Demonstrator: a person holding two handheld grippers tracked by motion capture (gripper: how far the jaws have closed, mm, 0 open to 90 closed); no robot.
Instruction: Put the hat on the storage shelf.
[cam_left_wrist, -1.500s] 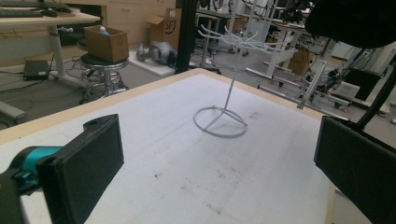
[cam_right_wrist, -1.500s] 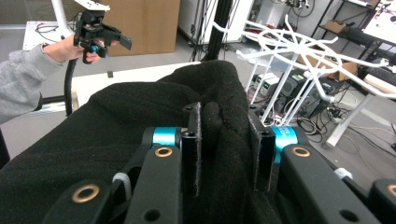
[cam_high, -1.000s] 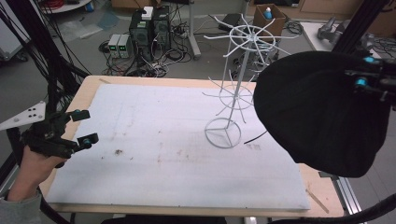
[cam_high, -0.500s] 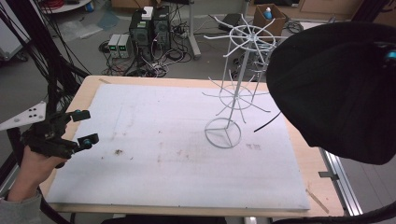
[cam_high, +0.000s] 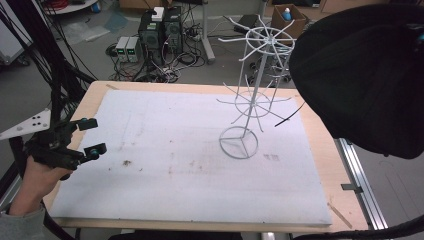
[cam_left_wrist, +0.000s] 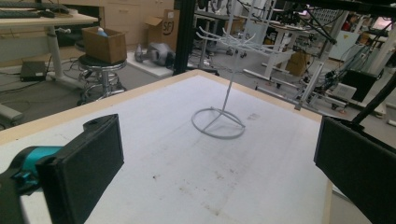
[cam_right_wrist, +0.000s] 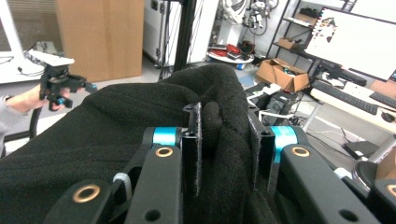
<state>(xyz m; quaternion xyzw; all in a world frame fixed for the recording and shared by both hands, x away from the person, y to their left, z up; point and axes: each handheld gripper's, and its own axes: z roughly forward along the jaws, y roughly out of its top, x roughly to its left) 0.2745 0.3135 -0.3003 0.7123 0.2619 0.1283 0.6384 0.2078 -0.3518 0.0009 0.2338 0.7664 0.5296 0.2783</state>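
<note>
**Black knit hat carried toward the rack**

The right gripper (cam_right_wrist: 224, 140) is clenched on a fold of a soft black knitted hat (cam_high: 365, 75), which hangs in the air beyond the table's right edge, just beside the white wire rack with radiating hooks (cam_high: 252, 95). This looks like the carrying step; hanging would call for bringing the fabric over a hook. The left gripper (cam_high: 85, 137), jaws spread wide and holding nothing, hovers over the near left corner of the white padded tabletop (cam_high: 190, 165).
</note>
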